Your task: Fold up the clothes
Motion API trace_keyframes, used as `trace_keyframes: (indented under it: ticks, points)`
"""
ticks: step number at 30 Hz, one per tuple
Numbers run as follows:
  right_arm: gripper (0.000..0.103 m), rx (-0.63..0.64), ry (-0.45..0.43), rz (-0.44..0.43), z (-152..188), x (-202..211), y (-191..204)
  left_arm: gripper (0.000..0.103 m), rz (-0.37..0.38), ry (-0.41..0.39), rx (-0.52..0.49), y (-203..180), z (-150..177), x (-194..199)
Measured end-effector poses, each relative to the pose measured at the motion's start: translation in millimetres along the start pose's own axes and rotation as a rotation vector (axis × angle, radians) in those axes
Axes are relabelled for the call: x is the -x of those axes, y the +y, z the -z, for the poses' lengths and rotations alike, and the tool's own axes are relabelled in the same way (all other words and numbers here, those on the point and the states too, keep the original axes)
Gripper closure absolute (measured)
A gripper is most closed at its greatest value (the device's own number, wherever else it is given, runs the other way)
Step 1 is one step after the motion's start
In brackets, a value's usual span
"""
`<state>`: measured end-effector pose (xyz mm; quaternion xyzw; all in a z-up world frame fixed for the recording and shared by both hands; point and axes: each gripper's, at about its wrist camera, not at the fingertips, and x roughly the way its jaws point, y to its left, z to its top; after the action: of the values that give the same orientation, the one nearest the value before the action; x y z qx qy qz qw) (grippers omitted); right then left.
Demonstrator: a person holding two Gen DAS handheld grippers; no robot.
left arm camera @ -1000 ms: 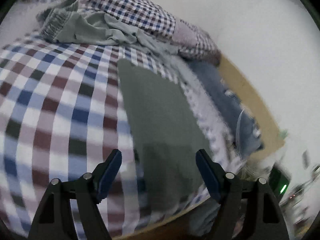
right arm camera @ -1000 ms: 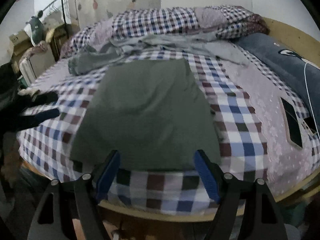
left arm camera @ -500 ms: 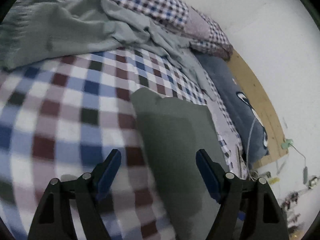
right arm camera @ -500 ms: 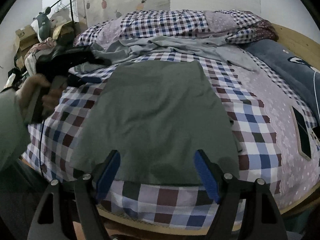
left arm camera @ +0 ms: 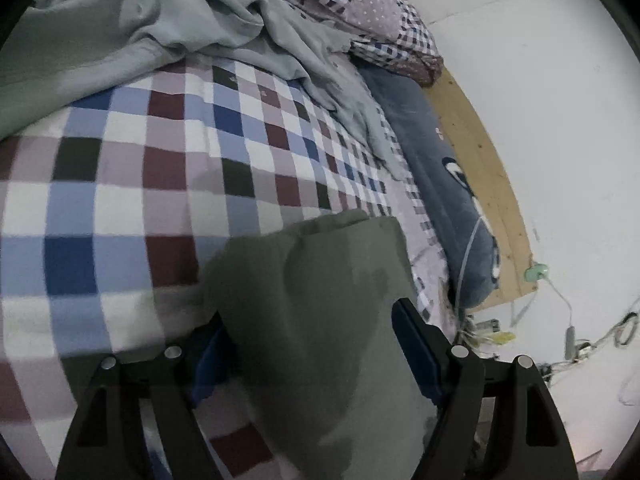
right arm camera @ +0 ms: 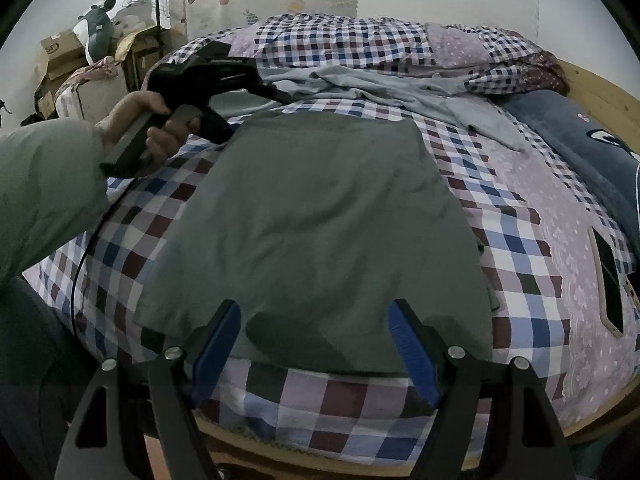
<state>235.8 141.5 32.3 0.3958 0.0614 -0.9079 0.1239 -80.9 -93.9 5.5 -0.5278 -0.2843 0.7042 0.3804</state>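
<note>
A dark green garment (right arm camera: 320,220) lies flat as a long rectangle on the checked bed cover (right arm camera: 516,248). My right gripper (right arm camera: 314,344) hovers open over its near edge, with nothing between the fingers. A hand (right arm camera: 160,128) holds my left gripper (right arm camera: 252,114) at the garment's far left corner. In the left wrist view that corner of the green garment (left arm camera: 320,300) lies between the open fingers of the left gripper (left arm camera: 312,354) and hides part of the left finger. The jaws stand wide apart, not closed on the cloth.
A crumpled pale grey garment (right arm camera: 400,88) lies across the back of the bed before a checked duvet (right arm camera: 360,44). A dark blue blanket (right arm camera: 580,140) and a dark flat phone (right arm camera: 608,280) are on the right. The wooden bed frame (right arm camera: 600,92) rims that side. Boxes (right arm camera: 60,60) stand far left.
The left gripper has travelled up the bed to the green garment's far left corner, which now sits between its fingers. The right gripper has edged closer to the near hem.
</note>
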Motion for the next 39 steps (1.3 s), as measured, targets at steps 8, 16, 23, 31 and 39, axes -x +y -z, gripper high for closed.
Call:
trace_keyframes:
  ticks: [8,16,23,31,39]
  points:
    - [0.023,0.023,-0.024,-0.007,-3.2,2.1,8.1,0.023,0.062,0.035,0.004,-2.2,15.2,9.4]
    - [0.023,0.063,-0.043,-0.015,-10.1,6.1,24.9,0.025,0.083,0.035,-0.001,-9.6,2.8,-16.2]
    - [0.023,0.082,-0.072,0.041,-24.0,8.3,46.2,0.081,0.103,-0.019,0.048,-3.5,4.5,-5.3]
    - [0.020,0.072,-0.176,0.192,-52.0,-10.0,103.3,0.087,0.072,-0.055,-0.117,-88.1,13.9,27.8]
    - [0.020,0.265,-0.246,0.474,-52.6,-48.5,179.6,0.088,0.047,-0.074,-0.192,-146.8,28.7,50.0]
